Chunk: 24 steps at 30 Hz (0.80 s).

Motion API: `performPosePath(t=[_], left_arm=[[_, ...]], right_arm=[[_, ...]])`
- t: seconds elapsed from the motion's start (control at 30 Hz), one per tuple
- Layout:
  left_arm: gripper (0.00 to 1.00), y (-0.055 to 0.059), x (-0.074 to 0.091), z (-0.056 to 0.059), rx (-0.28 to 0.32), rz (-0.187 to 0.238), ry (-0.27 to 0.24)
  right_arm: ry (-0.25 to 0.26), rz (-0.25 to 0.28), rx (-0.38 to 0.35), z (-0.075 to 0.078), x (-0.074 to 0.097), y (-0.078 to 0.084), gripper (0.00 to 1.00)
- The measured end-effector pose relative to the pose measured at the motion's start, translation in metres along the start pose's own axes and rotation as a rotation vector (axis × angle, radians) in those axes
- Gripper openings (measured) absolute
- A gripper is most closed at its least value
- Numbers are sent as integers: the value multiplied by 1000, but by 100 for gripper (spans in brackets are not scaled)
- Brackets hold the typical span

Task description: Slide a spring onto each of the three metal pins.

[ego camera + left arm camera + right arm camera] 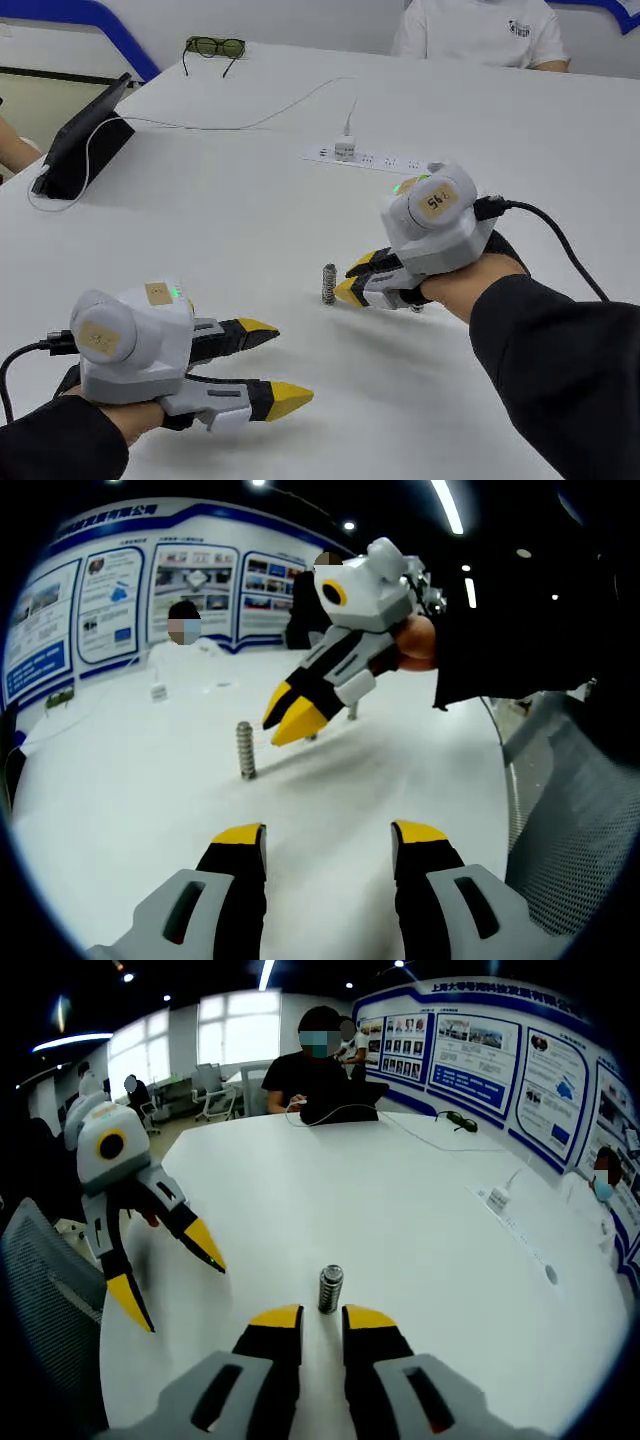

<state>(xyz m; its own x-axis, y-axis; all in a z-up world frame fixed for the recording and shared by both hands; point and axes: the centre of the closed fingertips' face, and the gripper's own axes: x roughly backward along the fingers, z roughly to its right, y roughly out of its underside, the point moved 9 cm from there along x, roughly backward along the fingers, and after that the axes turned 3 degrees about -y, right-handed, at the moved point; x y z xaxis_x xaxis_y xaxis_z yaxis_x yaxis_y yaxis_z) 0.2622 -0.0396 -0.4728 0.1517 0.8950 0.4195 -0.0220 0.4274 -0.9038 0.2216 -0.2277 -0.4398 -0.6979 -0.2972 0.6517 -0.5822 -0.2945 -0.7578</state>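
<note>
The white tabletop [250,210] carries one upright metal pin [329,283] with a coiled grey spring around it, standing free near the middle. The right gripper [346,281], grey-bodied with yellow-tipped black jaws, is held low with its tips just beside the pin. Contact cannot be judged from the head view. The right gripper view is clearer: the pin [330,1288] stands just ahead of the tips and apart from them, and the jaws sit a narrow gap apart with nothing between them. The left gripper [290,362] hovers well apart from the pin, nearer the person, with its jaws spread wide and empty. The left gripper view shows the same wide gap, the pin's small foot, and a short grey post [352,711] behind the right gripper, too hidden to identify. The head view adds a white power strip [365,157], a black tablet [85,135] with a white cable [200,125], and dark glasses [214,46] at the far edge.
</note>
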Motion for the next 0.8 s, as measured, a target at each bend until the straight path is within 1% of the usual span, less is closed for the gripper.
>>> performPosePath(t=[0.5,0.8], left_arm=[[52,-3,-2,-2,2,9,-3],[53,-5,-2,1,3,12,-4]], right_arm=[[11,34,-15,-11,21,9,21],[17,45,-17,-21,37,20,22]])
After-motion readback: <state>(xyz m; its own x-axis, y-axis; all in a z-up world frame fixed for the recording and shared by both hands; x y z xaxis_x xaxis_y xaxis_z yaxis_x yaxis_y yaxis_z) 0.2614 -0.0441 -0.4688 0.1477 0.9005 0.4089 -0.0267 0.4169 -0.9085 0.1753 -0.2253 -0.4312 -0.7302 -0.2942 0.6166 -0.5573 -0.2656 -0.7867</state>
